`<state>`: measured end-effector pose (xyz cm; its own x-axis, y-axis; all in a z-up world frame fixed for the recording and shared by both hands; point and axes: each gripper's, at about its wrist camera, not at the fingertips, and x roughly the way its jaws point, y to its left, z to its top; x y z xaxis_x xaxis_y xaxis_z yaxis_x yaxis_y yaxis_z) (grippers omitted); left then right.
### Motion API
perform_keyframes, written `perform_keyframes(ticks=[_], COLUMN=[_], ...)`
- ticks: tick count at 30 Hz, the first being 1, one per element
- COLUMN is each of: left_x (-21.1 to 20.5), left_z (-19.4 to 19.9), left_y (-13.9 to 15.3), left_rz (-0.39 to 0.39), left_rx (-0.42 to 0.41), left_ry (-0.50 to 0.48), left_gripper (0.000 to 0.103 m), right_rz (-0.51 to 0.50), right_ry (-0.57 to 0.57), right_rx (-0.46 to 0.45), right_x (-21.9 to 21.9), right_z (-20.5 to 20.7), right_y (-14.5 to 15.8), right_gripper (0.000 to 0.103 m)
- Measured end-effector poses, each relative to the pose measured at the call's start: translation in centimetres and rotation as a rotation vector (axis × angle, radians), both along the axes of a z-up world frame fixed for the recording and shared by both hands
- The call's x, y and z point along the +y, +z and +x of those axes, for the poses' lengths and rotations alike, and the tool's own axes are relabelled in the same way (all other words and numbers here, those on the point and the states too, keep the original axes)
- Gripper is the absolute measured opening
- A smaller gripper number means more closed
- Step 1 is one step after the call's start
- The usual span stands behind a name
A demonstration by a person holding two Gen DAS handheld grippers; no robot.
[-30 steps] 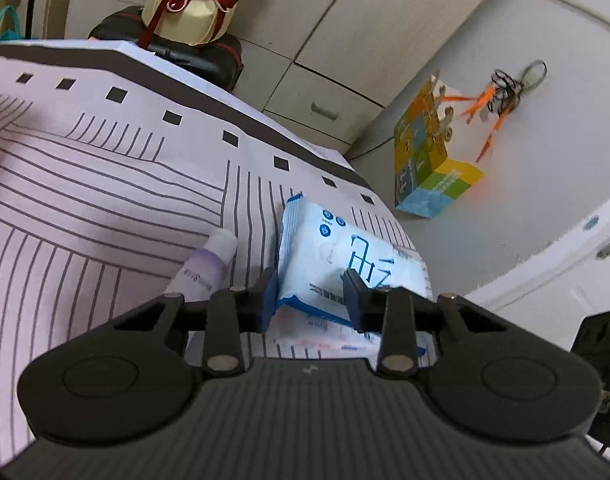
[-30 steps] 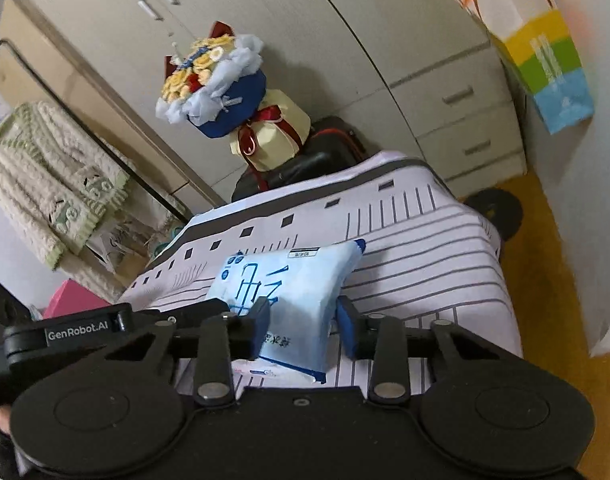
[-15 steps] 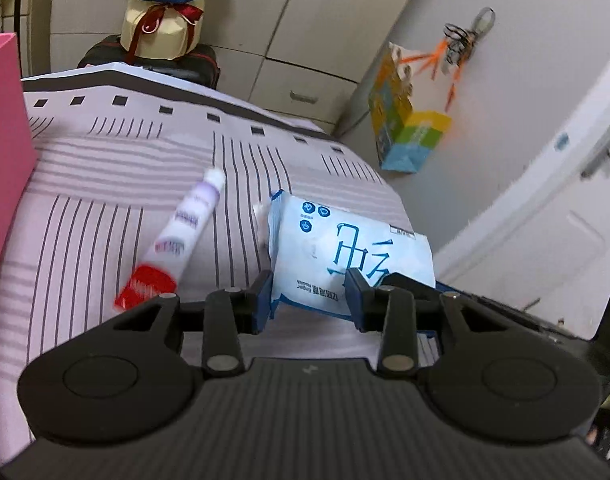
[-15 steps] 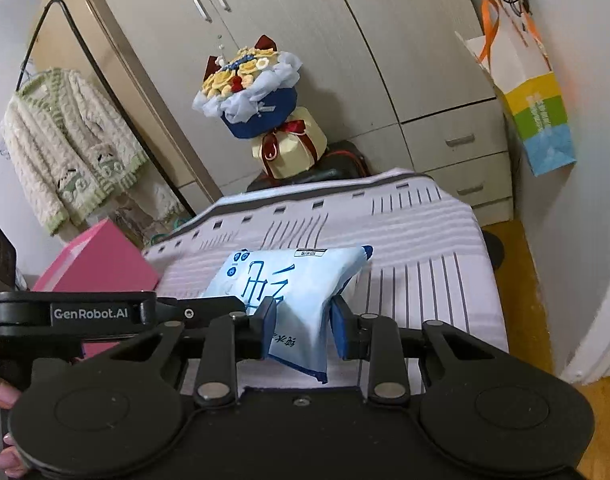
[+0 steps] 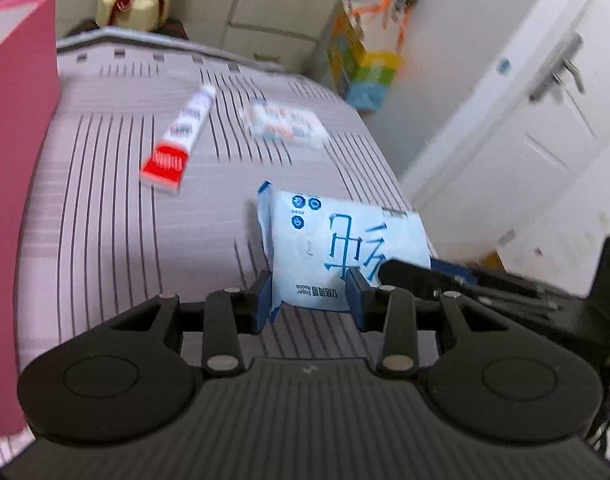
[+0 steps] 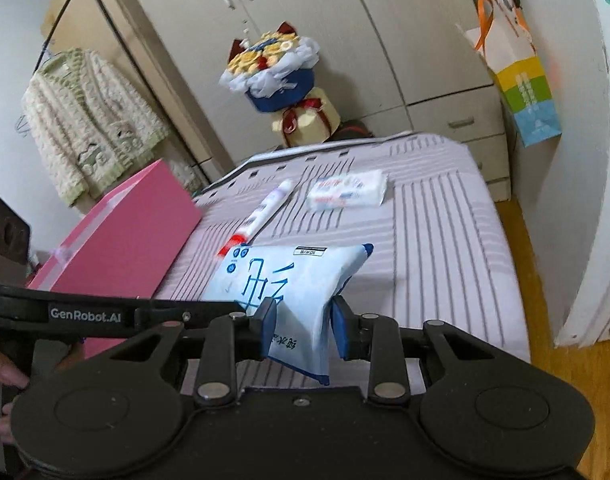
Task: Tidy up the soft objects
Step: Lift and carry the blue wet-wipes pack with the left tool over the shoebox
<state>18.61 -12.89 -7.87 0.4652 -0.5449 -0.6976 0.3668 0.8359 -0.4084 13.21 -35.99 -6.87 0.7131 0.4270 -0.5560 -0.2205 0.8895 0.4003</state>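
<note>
Pale blue wet-wipe pack [image 5: 337, 248] with large dark-blue characters and small round icons, soft and plump, lifted clear of the striped cover, low centre in both wrist views, pinched at one end in each view so the wrapper creases there [image 6: 293, 288]. Toothpaste tube [image 5: 177, 140], white and lilac with a red crimped end, flat and slanted, upper left of centre in the left view, cap toward the top of frame. Smaller white tissue pack [image 5: 287, 124] with blue and red print, flat, blurred, just right of the tube, well apart from the blue pack.
</note>
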Motion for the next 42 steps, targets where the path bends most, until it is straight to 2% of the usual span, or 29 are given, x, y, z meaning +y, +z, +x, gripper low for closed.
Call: perform_keyframes(ticks=[6,17,23,29,31,34,42], left_x=[1.2,5.5,8.2,10.6,11.6,12.9,16.7], left_z=[-4.0,-8.5,-10.8,-12.5,-12.8,-12.3,-12.0], left_y=[-0.4,0.7,2.2,4.6,5.2,5.9,8.3], left_rz=[0.06,0.034,0.02,0.051,0.062,0.078,0.104], left_rx=[-0.042,-0.063,-0.097,-0.191,-0.234,-0.252,-0.345], left_ry=[-0.03,0.026,0.055,0.089,0.099,0.137,0.215], left_gripper=[0.037,0.038,0.037,0.038,0.038,0.037,0.038], right_rz=[-0.024,-0.066,-0.079,-0.103,-0.078,-0.015,-0.007], right_ry=[0.047,0.151,0.211,0.277,0.277,0.259,0.323], right_rx=[0.042,0.002,-0.046,-0.098,-0.118,-0.114,-0.163], right_x=[1.9,5.7,7.5,10.1,10.9,12.2,16.6], right_z=[-3.5,-8.3,-9.2,-9.3,-8.9,-7.8,-5.3], right_y=[-0.3,0.5,2.1,4.6,5.2,5.3,7.4], right_gripper=[0.034,0.033,0.033,0.033,0.033,0.033,0.033])
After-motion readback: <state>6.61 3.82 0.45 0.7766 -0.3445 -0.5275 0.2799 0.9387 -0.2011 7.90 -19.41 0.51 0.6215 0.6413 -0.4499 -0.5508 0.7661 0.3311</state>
